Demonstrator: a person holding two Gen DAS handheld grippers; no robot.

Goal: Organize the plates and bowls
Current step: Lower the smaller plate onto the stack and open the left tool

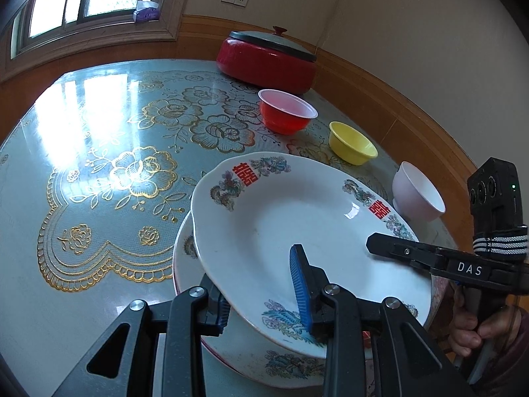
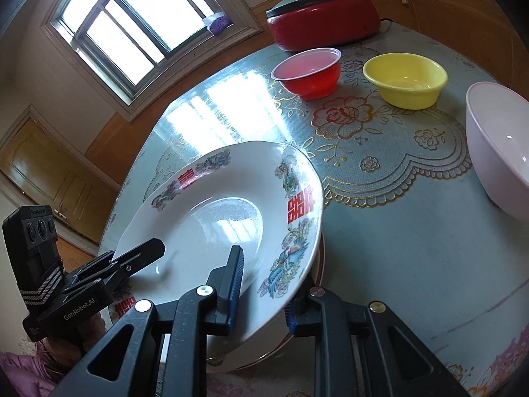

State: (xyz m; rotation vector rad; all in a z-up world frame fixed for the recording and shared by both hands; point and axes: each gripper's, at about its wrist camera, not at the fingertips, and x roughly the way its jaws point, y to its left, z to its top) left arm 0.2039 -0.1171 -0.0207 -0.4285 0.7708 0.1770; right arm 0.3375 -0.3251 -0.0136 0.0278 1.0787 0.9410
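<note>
Plate (image 1: 281,218), glossy white, floral rim with red characters, tilted at lower centre above a second plate (image 1: 185,264); near rim clamped by left gripper (image 1: 261,301), blue ribbed pads above and below; right gripper (image 2: 264,294) likewise closed on its edge. Red bowl (image 1: 286,110), yellow bowl (image 1: 352,142), white bowl (image 1: 418,192) at upper right, translucent plastic, smooth

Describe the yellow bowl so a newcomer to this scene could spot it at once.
Start at the big red lidded cooker at the far side of the table. In front of it runs a row of three bowls: red bowl, yellow bowl, white bowl. The one you want is the middle one, empty, upright, the shallowest, and the only yellow thing there.
</note>
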